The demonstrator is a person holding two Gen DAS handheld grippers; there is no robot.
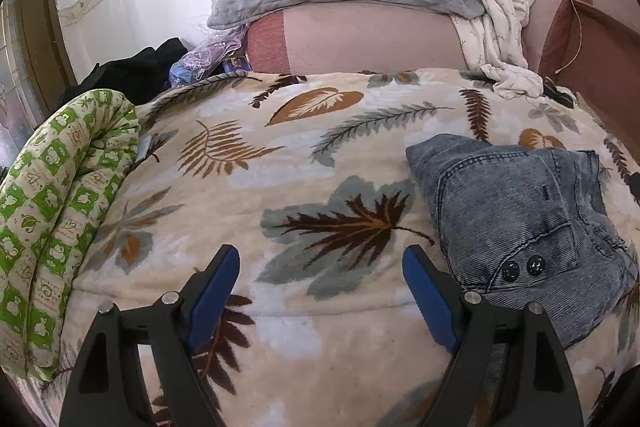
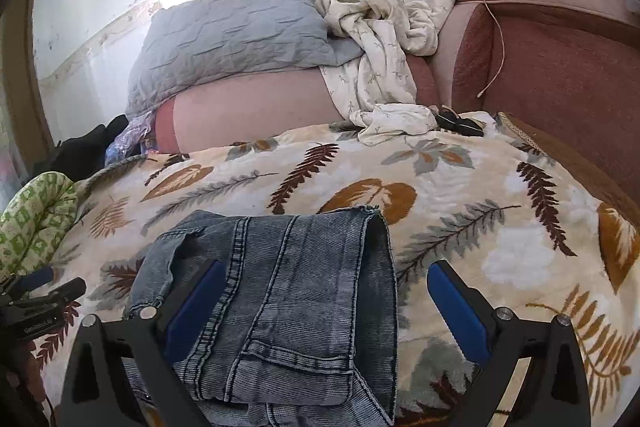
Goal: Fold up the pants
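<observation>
Your cream leaf-patterned fleece blanket covered the bed, and the folded blue-grey denim pants lay on it. Only your right wrist view showed their hemmed leg end, with your right gripper spread wide and empty over them. Only the left view showed their two black buttons, just right of your left gripper, also wide and empty.

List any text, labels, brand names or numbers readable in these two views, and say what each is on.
None can be read.
Green-and-cream rolled quilt: small print inside its squares, too blurred to read.
Left hand-held gripper, seen in the right wrist view: a pale line of lettering on its black body, too small to read.
Folded jeans: two dark snap buttons, no legible marking.
</observation>
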